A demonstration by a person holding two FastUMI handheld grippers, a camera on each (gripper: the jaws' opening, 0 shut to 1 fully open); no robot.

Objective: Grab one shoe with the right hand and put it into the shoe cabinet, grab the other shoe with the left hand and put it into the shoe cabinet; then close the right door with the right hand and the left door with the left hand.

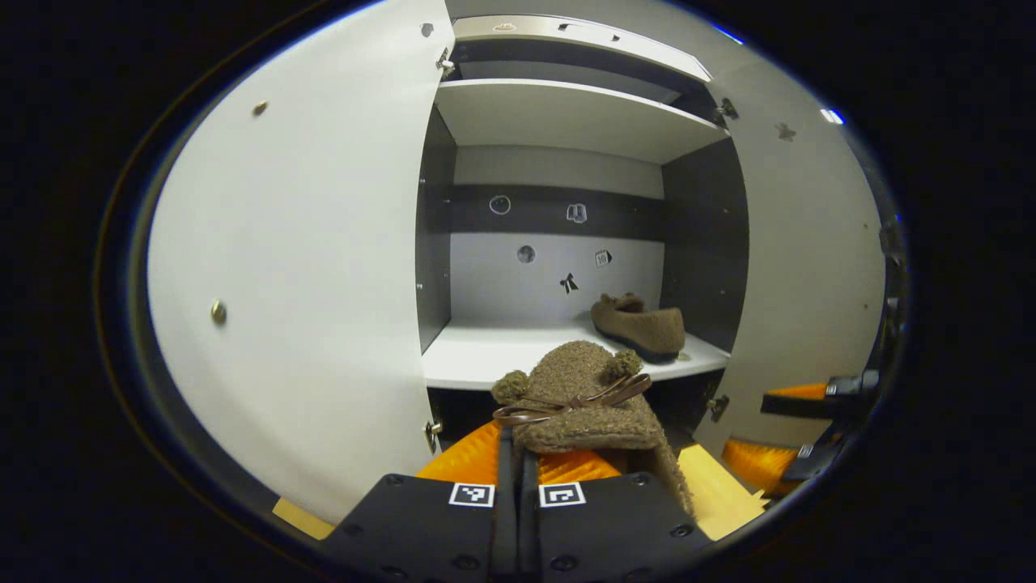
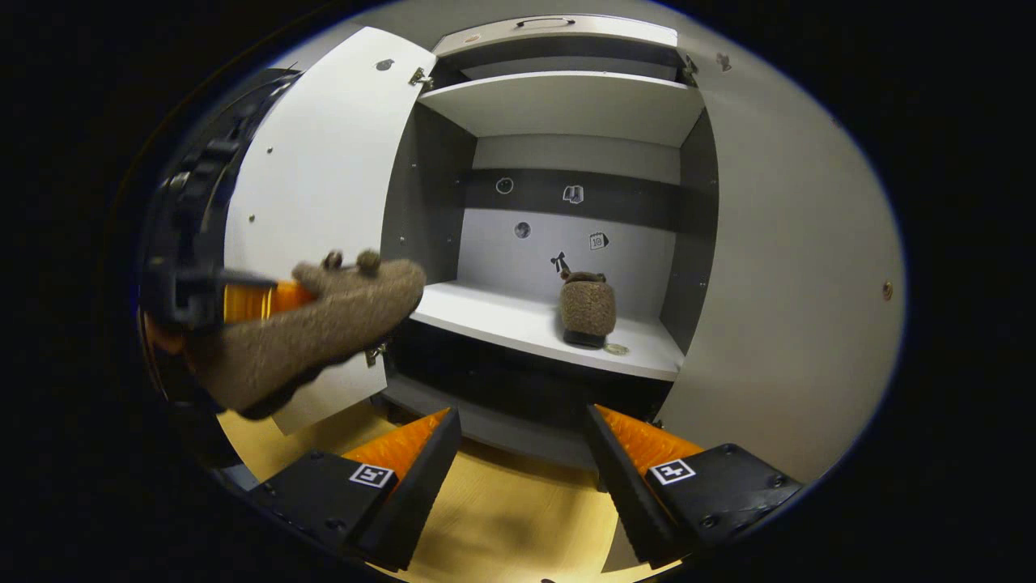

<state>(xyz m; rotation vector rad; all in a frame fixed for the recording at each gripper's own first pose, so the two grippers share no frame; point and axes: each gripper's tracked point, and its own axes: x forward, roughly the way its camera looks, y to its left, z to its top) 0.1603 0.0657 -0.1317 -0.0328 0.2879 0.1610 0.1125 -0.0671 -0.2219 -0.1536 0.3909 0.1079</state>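
Your left gripper (image 1: 518, 465) was clenched on the second shoe (image 1: 579, 401), its fingers pressed to the heel end, the toe and bow pointing straight ahead at the cabinet (image 1: 566, 121). The shoe's long axis ran along the gripper's own line, so the open shelf (image 1: 486, 356) lay dead ahead and a little above the toe. The first shoe (image 1: 639, 324) already sat on that shelf at its right side, leaving the left part bare in front of you. Your right gripper (image 2: 522, 453) hung released, jaws wide, holding nothing, low before the cabinet. I judge the left hand nearer its goal: a forward push onto the shelf's left half, clear of the left door (image 1: 307, 267).
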